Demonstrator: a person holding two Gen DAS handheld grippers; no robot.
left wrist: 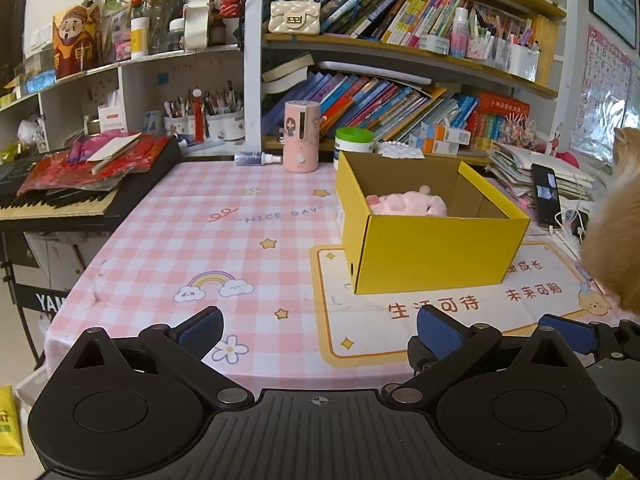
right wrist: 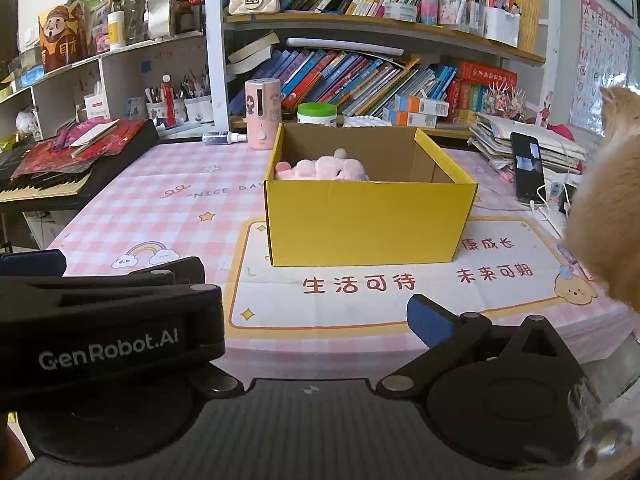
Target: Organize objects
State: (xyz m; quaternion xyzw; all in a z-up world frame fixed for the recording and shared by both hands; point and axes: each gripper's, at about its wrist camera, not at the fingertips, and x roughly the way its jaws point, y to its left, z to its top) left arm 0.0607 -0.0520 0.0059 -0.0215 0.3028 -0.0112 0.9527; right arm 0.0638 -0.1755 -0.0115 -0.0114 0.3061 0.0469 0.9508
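An open yellow cardboard box (left wrist: pixel 436 252) stands on the pink checked tablecloth (left wrist: pixel 180 248); it also shows in the right wrist view (right wrist: pixel 368 224). A pink plush toy (left wrist: pixel 406 204) lies inside it at the back left, seen too in the right wrist view (right wrist: pixel 320 169). My left gripper (left wrist: pixel 320 330) is open and empty, low over the table's front edge, short of the box. My right gripper (right wrist: pixel 312 320) is open and empty, in front of the box; its left finger is hidden behind the left gripper's body (right wrist: pixel 108 320).
An orange furry cat (right wrist: pixel 608 208) sits at the right edge. A phone (right wrist: pixel 528 168) with cables, stacked papers, a pink cylinder (left wrist: pixel 301 136), a green-lidded jar (left wrist: pixel 354 140) and a spray bottle (left wrist: pixel 256 158) line the back. A keyboard (left wrist: pixel 60 196) with red bags lies left. Bookshelves stand behind.
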